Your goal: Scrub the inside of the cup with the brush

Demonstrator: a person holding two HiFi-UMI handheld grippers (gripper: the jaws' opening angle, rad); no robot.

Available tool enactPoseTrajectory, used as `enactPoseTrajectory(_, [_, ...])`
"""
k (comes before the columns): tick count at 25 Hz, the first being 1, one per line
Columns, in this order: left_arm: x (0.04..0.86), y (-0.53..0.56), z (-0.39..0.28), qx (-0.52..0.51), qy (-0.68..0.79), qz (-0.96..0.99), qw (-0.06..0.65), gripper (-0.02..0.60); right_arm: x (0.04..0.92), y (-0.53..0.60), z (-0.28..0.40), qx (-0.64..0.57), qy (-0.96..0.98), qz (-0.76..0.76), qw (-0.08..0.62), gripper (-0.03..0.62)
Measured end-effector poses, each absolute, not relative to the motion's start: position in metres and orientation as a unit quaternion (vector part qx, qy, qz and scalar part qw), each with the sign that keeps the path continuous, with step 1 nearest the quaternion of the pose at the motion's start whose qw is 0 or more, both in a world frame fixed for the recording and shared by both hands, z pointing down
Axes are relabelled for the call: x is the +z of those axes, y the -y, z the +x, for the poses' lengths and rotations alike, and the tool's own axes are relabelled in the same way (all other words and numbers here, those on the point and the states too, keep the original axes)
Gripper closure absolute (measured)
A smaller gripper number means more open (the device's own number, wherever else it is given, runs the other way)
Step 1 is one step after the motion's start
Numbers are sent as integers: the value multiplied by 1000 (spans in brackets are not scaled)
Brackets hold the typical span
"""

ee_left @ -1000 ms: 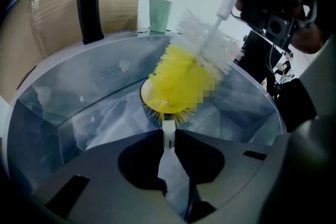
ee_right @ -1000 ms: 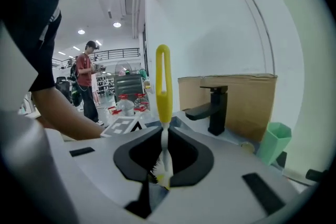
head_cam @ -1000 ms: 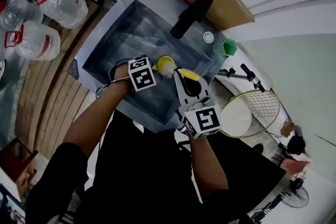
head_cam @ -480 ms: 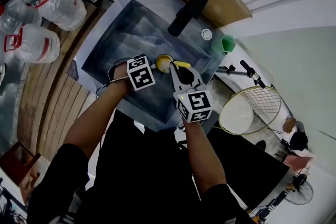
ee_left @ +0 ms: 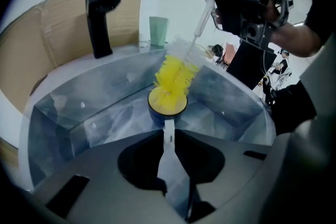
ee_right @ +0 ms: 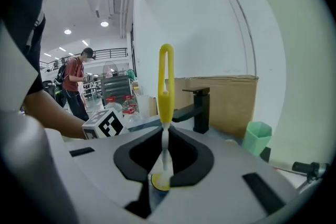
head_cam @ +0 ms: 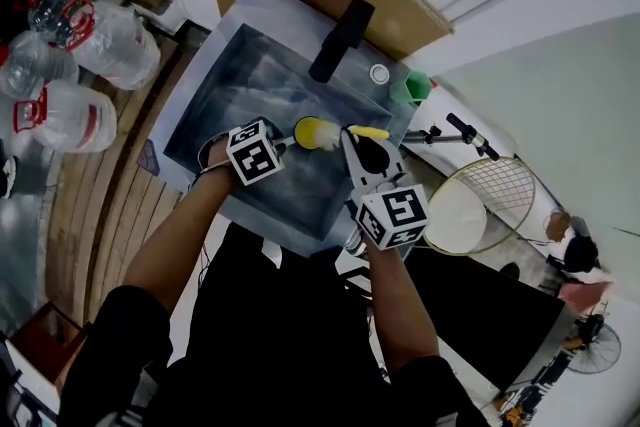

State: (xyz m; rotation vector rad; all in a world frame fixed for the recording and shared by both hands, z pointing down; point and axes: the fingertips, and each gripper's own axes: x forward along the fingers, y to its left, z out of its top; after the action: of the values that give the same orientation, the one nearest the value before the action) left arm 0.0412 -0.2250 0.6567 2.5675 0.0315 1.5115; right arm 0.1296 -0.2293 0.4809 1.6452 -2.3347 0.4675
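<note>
While clamping cup point(ee_left: 167, 106) in left gripper point(ee_left: 168, 131) over sink point(ee_left: 68, 118) to steady it, pinches brush point(ee_left: 176, 73) handle in right gripper point(ee_right: 165, 160), aiming bristles into cup mouth.

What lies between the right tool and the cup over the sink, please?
The brush: the right tool clamps its handle, and its yellow bristles reach down into the mouth of the cup. The left gripper view shows this best.

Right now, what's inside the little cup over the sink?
The long-handled yellow brush pokes into the small dark-blue cup. Its bristles hide the cup's bottom.
</note>
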Motion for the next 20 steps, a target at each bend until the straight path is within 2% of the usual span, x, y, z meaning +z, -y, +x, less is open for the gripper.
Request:
enactPoseTrajectory(4, [599,242,39,432,13,898,78,503,446,220,134,140,792,585,108,551])
enactPoseTrajectory(11, [462,255,26,230,57,964,118,511,386,196,134,113,772,622,71,551])
enactPoseTrajectory(20, [324,254,-39,-4,187,975,116,544,323,147,134,83,751,654,30,551])
